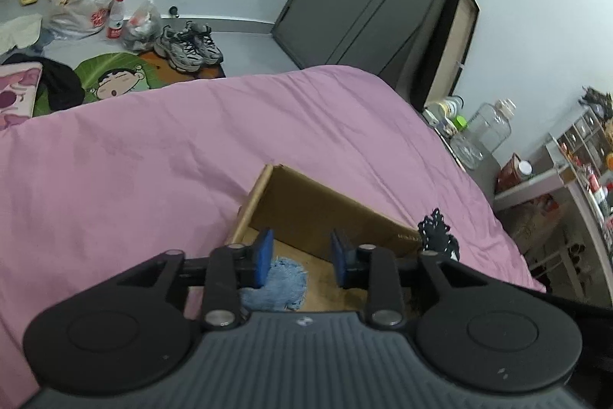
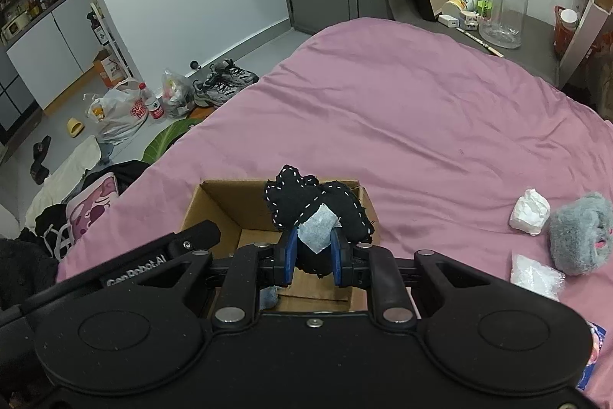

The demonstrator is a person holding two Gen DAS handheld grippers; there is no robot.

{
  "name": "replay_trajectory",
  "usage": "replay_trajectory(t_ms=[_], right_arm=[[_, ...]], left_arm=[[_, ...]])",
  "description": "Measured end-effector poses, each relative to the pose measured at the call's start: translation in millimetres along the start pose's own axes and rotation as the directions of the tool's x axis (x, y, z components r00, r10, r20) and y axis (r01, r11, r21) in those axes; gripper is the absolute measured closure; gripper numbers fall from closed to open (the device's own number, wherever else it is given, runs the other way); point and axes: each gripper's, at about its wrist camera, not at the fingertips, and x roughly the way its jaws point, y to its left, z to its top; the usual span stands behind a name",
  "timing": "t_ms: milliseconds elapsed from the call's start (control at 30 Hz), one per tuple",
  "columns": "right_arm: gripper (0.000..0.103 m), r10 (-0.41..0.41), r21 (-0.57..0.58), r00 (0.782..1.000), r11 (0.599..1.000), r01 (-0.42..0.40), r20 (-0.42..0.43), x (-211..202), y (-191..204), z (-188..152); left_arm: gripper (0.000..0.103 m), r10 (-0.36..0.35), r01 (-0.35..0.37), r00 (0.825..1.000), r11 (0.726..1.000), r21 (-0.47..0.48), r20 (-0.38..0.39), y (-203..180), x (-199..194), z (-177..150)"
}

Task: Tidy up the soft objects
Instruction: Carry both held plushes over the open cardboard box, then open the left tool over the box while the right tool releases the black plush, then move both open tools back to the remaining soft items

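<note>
Right gripper (image 2: 313, 257) clenches a black stitched plush (image 2: 318, 206) (white tag showing) above the cardboard box (image 2: 214, 206); left gripper (image 1: 302, 257) gapes empty.

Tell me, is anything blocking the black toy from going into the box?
Nothing visible does. The right gripper holds the black toy right above the open cardboard box; only a blue cloth lies inside.
</note>
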Motion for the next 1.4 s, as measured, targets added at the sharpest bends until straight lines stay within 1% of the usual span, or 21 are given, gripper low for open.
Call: replay_trajectory(t_ms=[100, 167, 200, 233, 300, 367, 433, 500, 633, 733, 833, 900, 967, 1033, 1167, 1267, 1400], right_arm=[[0.084, 0.02, 0.009, 1.0, 1.0, -0.02, -0.008, 3, 1, 2], [0.083, 0.037, 0.012, 0.999, 0.999, -0.037, -0.008, 4, 4, 4], [0.082, 0.046, 0.015, 0.999, 0.999, -0.046, -0.007, 5, 5, 5], [0.077, 0.063, 0.021, 0.998, 0.998, -0.063, -0.007, 5, 6, 6], [0.072, 0.08, 0.037, 0.997, 0.996, -0.08, 0.009, 4, 5, 8], [0.056, 0.068, 0.045, 0.997, 0.997, -0.07, 0.026, 0, 4, 10], [0.054, 0.057, 0.044, 0.998, 0.997, -0.058, 0.037, -6, 0, 10], [0.054, 0.052, 0.043, 0.998, 0.998, -0.054, 0.036, -12, -6, 8], [0.049, 0.01, 0.057, 0.999, 0.998, -0.012, 0.033, -26, -25, 2], [0.045, -0.02, 0.074, 0.999, 0.997, 0.018, 0.034, -37, -43, -3], [0.04, -0.049, 0.09, 0.998, 0.995, 0.046, 0.038, -48, -58, -8], [0.037, -0.067, 0.106, 0.997, 0.992, 0.062, 0.041, -58, -69, -11], [0.03, -0.08, 0.116, 0.995, 0.99, 0.074, 0.051, -69, -80, -14], [0.027, -0.095, 0.122, 0.994, 0.989, 0.087, 0.061, -78, -90, -17], [0.027, -0.117, 0.164, 0.991, 0.981, 0.106, 0.058, -94, -116, -29], [0.027, -0.129, 0.195, 0.99, 0.974, 0.117, 0.052, -103, -136, -38], [0.027, -0.143, 0.224, 0.989, 0.966, 0.131, 0.041, -111, -156, -51]], left_arm=[[0.069, 0.016, -0.017, 1.0, 1.0, 0.002, 0.017, -2, -4, 1], [0.066, 0.031, -0.031, 0.999, 1.0, -0.002, 0.027, -2, -7, 3], [0.065, 0.032, -0.032, 0.999, 0.999, -0.007, 0.037, -2, -9, 3], [0.062, 0.035, -0.034, 0.998, 0.999, -0.011, 0.047, -2, -12, 4], [0.059, 0.059, -0.058, 0.996, 0.998, -0.014, 0.068, -2, -15, 4], [0.057, 0.076, -0.074, 0.994, 0.997, -0.026, 0.076, -1, -17, 5], [0.056, 0.082, -0.079, 0.993, 0.996, -0.037, 0.083, 0, -19, 6], [0.054, 0.088, -0.087, 0.992, 0.996, -0.024, 0.087, -3, -19, 6], [0.039, 0.072, -0.072, 0.994, 0.997, -0.005, 0.079, -10, -19, 3], [0.029, 0.075, -0.077, 0.994, 0.997, 0.018, 0.081, -18, -21, -1], [0.025, 0.066, -0.069, 0.994, 0.997, 0.027, 0.085, -26, -24, -4], [0.024, 0.062, -0.066, 0.994, 0.997, 0.04, 0.09, -32, -26, -7], [0.023, 0.063, -0.069, 0.993, 0.996, 0.057, 0.095, -39, -28, -10], [0.023, 0.057, -0.065, 0.994, 0.995, 0.079, 0.093, -48, -30, -13], [0.023, 0.034, -0.045, 0.995, 0.99, 0.132, 0.089, -68, -34, -21], [0.023, 0.019, -0.036, 0.996, 0.982, 0.187, 0.092, -84, -40, -31], [0.023, -0.011, -0.006, 0.997, 0.97, 0.242, 0.07, -101, -44, -43]])
